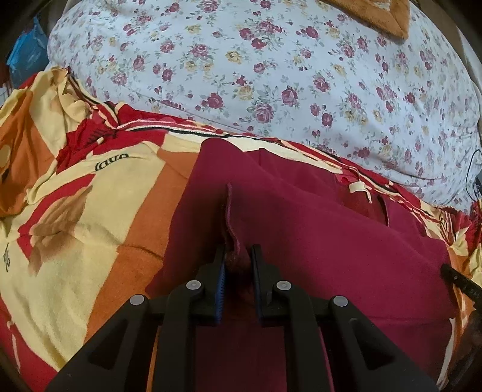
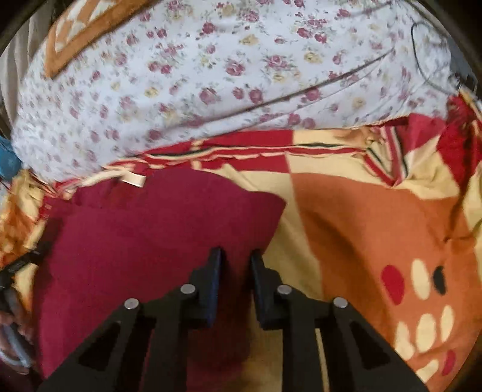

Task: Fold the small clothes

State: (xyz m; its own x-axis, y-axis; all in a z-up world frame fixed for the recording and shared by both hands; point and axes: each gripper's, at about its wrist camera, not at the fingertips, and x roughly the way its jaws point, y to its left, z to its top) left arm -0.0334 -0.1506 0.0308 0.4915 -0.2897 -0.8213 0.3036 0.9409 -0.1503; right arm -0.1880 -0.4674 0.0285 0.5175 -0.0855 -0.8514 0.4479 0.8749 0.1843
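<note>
Left wrist view: at far left, a blanket (image 1: 90,211) patterned in yellow, orange and red blocks, with dark lettering on a yellow panel, covers the bed. At centre, a maroon garment (image 1: 316,241) lies spread on this blanket, its upper edge near the blanket's striped border. The left tool (image 1: 237,256) points down at the garment's left part, clenched on a raised fold of the maroon cloth that stands up between its two black fingers (image 1: 218,265). A small cream label (image 1: 358,187) shows near the garment's upper right edge. Beyond the blanket, a pale floral sheet (image 1: 271,75) fills the upper field, with an orange-brown cloth (image 1: 382,15) at the top. At the right margin, the black tip of the other tool enters the picture, over the garment's right edge.

Right wrist view (somewhat blurred): at far left, part of a hand (image 2: 18,331) and the black body of the other tool appear at the margin. The maroon garment (image 2: 150,241) occupies the left and centre, its right corner ending on the blanket (image 2: 376,226). The right tool (image 2: 236,259) sits over the garment's right edge with cloth between its fingers (image 2: 215,268); the jaws stand narrowly apart, and whether the pads press on the cloth cannot be told. The cream label (image 2: 134,180) lies at the garment's upper left. To the right, the blanket shows an orange panel with cream, red and black ovals. The floral sheet (image 2: 211,75) spans the top, crossed by a thin dark cable (image 2: 316,87).
</note>
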